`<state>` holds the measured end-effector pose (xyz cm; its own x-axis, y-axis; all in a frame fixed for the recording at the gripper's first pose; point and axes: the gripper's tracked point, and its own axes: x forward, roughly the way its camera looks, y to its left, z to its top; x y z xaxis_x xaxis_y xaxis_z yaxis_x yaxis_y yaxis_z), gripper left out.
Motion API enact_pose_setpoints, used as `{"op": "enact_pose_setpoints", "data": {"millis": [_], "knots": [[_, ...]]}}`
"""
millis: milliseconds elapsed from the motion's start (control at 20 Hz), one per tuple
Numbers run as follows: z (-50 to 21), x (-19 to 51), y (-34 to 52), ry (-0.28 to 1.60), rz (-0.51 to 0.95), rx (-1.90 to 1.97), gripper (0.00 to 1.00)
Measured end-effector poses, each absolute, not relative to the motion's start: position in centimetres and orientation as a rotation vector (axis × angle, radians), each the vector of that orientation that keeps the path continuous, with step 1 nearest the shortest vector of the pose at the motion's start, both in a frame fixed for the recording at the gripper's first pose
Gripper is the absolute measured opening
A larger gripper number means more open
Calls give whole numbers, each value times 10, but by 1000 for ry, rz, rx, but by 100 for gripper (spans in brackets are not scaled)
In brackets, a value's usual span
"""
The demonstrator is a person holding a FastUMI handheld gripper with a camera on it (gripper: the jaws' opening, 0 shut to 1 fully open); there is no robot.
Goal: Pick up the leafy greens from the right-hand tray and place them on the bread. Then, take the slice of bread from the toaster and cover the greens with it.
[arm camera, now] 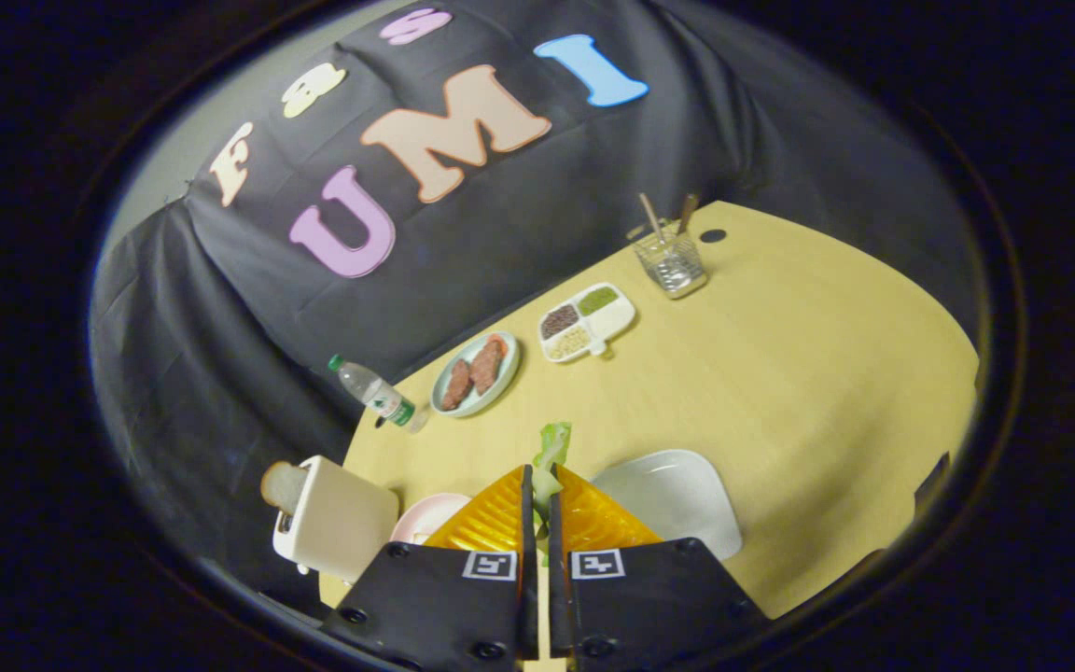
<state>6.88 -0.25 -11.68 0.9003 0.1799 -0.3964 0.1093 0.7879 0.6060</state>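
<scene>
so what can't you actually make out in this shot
- Pink plate: mostly hidden behind the hand-held gripper, so any bread on it can't be seen.
- Greens: lower part hidden between the closed fingers.
- Bread in the toaster: only one end sticks out.
- Divided dish: contents too small to identify.

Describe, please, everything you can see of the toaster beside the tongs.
The toaster is a small boxy appliance with a smooth cream casing that looks like plastic or enamelled metal. It stands on the yellow table, appearing tilted in this view. A slice of bread sticks out of its top slot. A pink plate lies just next to it, and a water bottle stands beyond. The tongs, closed on leafy greens, do not touch it.
</scene>
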Motion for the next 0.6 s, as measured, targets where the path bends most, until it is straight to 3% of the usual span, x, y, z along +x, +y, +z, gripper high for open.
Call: {"op": "enact_pose_setpoints", "data": {"millis": [350,600], "knots": [[-75,61,109,449,180,691,7],[-90,57,183,506,269,779,7]]}}
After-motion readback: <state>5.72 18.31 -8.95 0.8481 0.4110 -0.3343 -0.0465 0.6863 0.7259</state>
